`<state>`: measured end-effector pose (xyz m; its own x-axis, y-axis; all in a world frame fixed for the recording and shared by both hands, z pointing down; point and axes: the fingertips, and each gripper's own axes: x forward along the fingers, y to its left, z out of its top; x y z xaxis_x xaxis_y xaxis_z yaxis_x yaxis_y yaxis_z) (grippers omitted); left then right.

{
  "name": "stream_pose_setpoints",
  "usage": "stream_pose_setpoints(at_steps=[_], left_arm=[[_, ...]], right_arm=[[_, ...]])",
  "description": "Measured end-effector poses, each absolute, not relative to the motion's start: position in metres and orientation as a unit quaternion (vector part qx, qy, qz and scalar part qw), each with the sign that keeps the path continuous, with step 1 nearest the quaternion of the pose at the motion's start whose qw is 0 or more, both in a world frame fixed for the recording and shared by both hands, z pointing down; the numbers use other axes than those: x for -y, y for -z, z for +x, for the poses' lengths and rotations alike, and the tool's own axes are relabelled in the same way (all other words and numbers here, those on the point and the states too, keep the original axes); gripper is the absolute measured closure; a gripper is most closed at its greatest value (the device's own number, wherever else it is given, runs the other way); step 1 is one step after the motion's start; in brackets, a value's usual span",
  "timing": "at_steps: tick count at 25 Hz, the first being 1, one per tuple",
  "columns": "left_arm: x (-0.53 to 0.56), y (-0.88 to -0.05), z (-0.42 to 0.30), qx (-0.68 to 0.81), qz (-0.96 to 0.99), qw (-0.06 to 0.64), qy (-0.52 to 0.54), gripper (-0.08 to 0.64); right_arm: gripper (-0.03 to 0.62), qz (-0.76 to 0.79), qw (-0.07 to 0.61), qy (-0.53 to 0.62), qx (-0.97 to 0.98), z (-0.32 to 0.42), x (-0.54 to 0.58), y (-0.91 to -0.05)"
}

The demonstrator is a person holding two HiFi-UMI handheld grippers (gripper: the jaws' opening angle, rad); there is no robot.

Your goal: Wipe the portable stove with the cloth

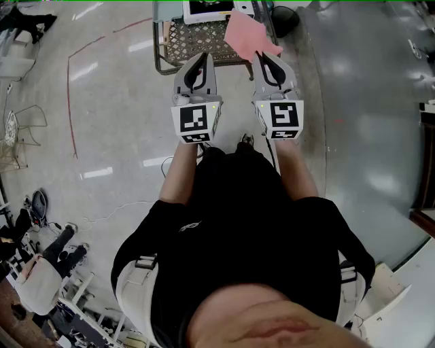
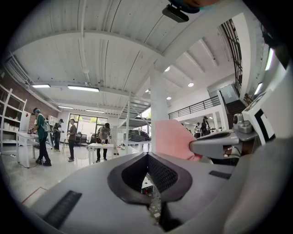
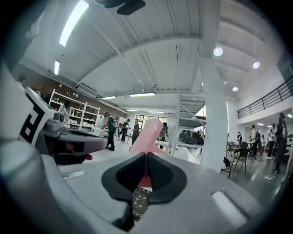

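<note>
The right gripper is pinching the pink cloth, its jaws closed tight on one edge. The rest of the cloth is fanning out past the tips over the near right corner of the mesh table. The left gripper is hovering just short of the table's near edge, jaws pressed together with nothing between them. A white-edged unit, probably the portable stove, is sitting at the table's far edge, mostly cut off. Wiping is not yet under way. Only a thin strip of cloth is being gripped, so dragging it across the stove could tug it free. With nothing bracing the stove, a firm push could slide it off the table's far side
</note>
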<state>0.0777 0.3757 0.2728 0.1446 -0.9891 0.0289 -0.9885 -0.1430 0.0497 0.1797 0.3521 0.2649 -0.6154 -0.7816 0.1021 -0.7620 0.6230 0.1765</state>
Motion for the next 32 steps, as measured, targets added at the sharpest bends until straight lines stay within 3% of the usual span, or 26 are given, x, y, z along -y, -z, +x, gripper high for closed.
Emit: stream_pose_setpoints(at_steps=[4, 10, 22, 32], left_arm=[[-0.373, -0.276, 0.063, 0.652, 0.757, 0.028, 0.004, 0.561], [-0.382, -0.311, 0.022, 0.651, 0.755, 0.078, -0.007, 0.561], [-0.405, -0.342, -0.012, 0.641, 0.760, 0.101, -0.031, 0.561], [-0.342, -0.359, -0.037, 0.656, 0.744, 0.117, -0.045, 0.561]], right_arm=[[0.583, 0.426, 0.084, 0.051, 0.899, 0.168, -0.348, -0.269], [0.581, 0.423, 0.143, 0.035, 0.894, 0.136, -0.354, -0.312], [0.581, 0.416, 0.161, 0.011, 0.895, 0.092, -0.366, -0.337], [0.581, 0.375, 0.156, -0.005, 0.914, 0.052, -0.294, -0.352]])
